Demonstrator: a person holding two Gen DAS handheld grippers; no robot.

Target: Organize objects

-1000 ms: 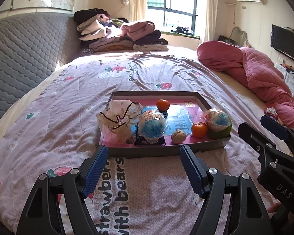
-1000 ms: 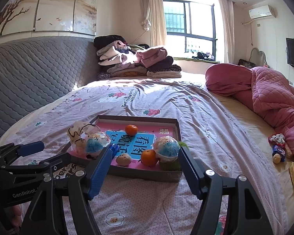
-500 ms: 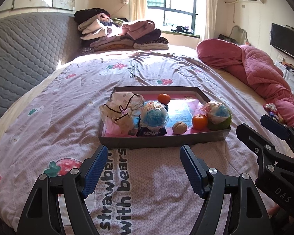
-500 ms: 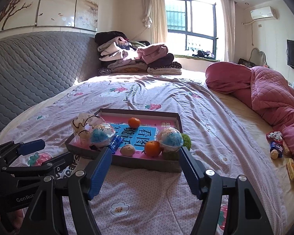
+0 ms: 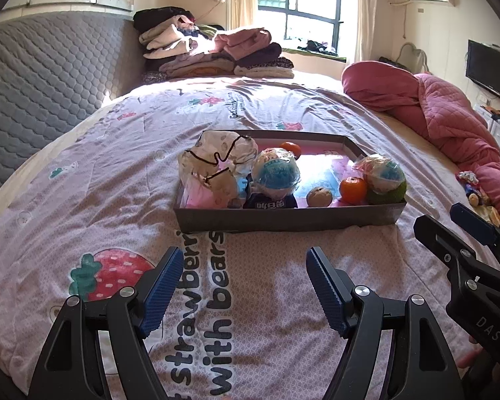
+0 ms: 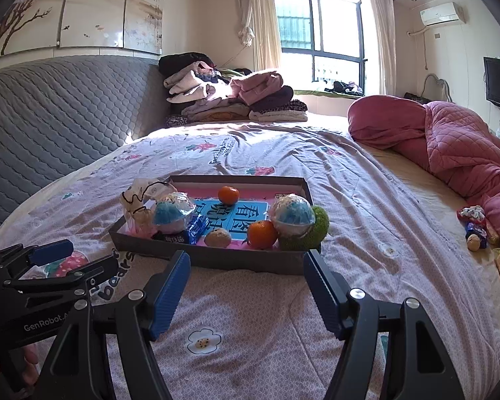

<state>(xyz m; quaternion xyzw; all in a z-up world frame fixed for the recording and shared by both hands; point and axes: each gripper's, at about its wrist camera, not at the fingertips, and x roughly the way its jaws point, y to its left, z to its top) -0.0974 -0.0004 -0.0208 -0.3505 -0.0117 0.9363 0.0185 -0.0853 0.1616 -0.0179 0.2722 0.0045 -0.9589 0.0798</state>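
Note:
A shallow grey box tray [image 5: 283, 221] [image 6: 216, 260] lies on the bed. It holds a white drawstring bag [image 5: 216, 163], two wrapped blue-and-white balls [image 5: 276, 175] [image 5: 381, 173], two oranges [image 5: 352, 190] [image 5: 290, 148], a small brown nut-like ball [image 5: 319, 196], a green fuzzy ball [image 6: 316, 228] and a blue packet [image 6: 194, 228]. My left gripper [image 5: 244, 283] is open and empty, short of the tray's near wall. My right gripper [image 6: 245, 283] is open and empty, also just short of the tray.
The bed has a pink printed sheet [image 5: 116, 200]. A pink quilt [image 6: 450, 146] lies bunched at the right. Small snacks and toys [image 6: 476, 226] lie by it. Folded clothes [image 6: 230, 96] are stacked at the far end. A grey padded headboard [image 6: 66, 106] runs along the left.
Both grippers have pulled back a little and tilted up, so the tray sits higher and farther in both views. Both stay open and empty.

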